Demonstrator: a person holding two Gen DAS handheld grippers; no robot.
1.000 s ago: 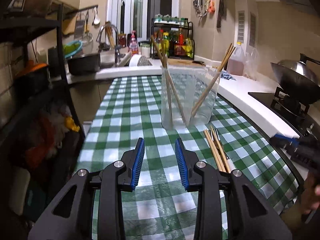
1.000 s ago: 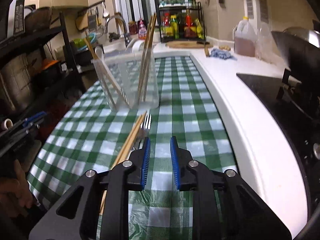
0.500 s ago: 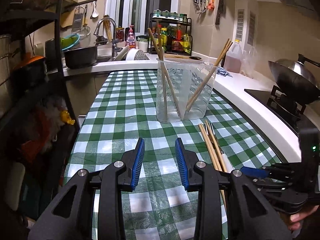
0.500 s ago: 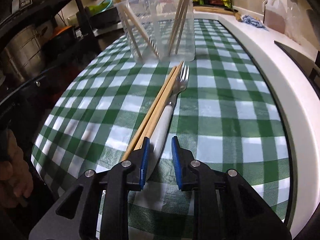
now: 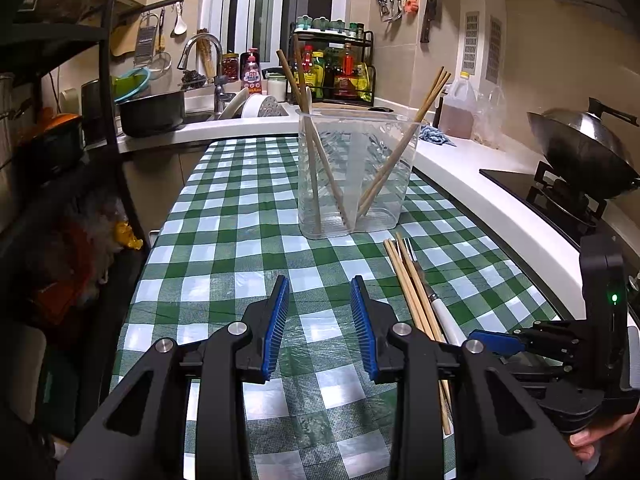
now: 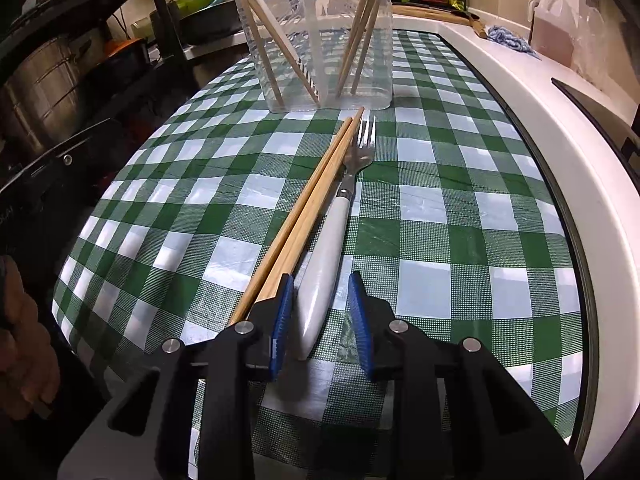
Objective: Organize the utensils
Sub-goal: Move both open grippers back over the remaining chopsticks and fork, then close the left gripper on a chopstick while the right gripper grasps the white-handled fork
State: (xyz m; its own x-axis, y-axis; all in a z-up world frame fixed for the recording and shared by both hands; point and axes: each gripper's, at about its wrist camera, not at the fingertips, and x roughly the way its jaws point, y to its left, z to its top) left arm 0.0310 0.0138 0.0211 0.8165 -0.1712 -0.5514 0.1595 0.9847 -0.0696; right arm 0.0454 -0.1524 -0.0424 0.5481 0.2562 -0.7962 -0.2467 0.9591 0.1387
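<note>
The white-handled metal fork point(image 6: 334, 236) lies flat on the green-and-white checked tablecloth point(image 6: 460, 184), tines pointing toward the clear plastic utensil holder point(image 6: 320, 36), and its handle end sits between the blue-padded fingers of your right gripper point(image 6: 320, 316). That gripper's jaws stand apart on either side of the handle, released and not pressing it. Just left of the fork, touching or nearly so, lies a pair of light wooden chopsticks point(image 6: 308, 204), running the same way; the gripper's left finger is over their near ends. The holder stands upright just beyond the fork's tines, with more wooden chopsticks point(image 6: 360, 28) leaning inside it. Your left gripper point(image 5: 320, 320) hovers over bare cloth left of the fork, fingers spread and holding nothing. Along the right runs a white countertop point(image 5: 472, 184), with a dark wok point(image 5: 580, 152) on the stove.
</note>
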